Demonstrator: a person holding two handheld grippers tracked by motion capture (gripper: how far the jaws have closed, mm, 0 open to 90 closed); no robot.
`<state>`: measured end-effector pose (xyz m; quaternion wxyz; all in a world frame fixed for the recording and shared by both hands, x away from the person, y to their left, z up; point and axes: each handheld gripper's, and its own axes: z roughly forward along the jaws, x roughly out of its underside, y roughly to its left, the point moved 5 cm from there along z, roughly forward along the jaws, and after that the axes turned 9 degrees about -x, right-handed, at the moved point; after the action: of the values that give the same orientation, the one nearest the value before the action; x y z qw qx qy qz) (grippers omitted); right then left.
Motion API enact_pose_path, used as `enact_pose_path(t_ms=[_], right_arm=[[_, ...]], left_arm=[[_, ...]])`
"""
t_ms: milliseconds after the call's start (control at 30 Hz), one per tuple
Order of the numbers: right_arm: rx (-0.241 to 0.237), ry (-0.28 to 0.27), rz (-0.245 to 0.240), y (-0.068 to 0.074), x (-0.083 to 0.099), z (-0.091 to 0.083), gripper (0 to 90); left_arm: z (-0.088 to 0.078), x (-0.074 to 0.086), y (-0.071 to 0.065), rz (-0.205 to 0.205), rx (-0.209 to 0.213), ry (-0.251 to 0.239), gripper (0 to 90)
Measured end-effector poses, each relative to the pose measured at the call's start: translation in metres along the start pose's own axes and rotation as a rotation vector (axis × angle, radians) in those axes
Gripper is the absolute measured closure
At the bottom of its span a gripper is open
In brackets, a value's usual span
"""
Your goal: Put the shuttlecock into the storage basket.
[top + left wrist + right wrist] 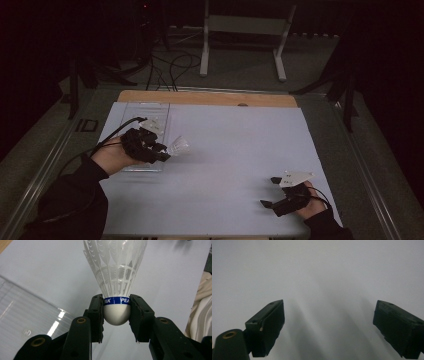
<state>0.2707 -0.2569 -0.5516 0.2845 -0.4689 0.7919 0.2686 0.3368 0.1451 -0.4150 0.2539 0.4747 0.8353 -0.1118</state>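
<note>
Clear plastic tray [131, 111] sits at the far-left of the white counter [235, 150], ribbed, looks empty as far as I can tell. Just over its near-right edge: left gripper [161, 153], fingers [96, 315] clamped on a shuttlecock [177, 146]. Left gripper view shows the grip well: pads on either side of the white rounded cork base, right at the blue band, feather skirt [115, 265] pointing away from the gripper and free of the pads. Shuttlecock is off the counter, carried in the air beside the tray. Handling, my read: very light, so no grip force needed beyond what stops it slipping; cork is firm and slightly grippy, good place to hold. Feathers are thin and brittle, will bend or snap if squeezed or knocked against the tray wall, so keep the pads on the cork and band, never the skirt. Round base could roll out of the pads if the grip is off-centre; here it looks centred. Far right, near edge of the counter: right gripper [269, 191], fingers [265, 327] spread wide, nothing between them, bare counter below.
</note>
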Motion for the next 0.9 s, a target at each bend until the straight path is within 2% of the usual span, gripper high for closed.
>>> enact_pose_path(t_ms=[367, 900], right_arm=[[0.005, -0.014, -0.015, 0.001, -0.002, -0.001, 10.4], [-0.009, -0.008, -0.016, 0.003, -0.002, 0.001, 10.4]], left_arm=[[-0.013, 0.009, 0.012, -0.043, -0.015, -0.008, 65.9], [-0.030, 0.025, 0.034, -0.121, -0.073, -0.009, 65.9]])
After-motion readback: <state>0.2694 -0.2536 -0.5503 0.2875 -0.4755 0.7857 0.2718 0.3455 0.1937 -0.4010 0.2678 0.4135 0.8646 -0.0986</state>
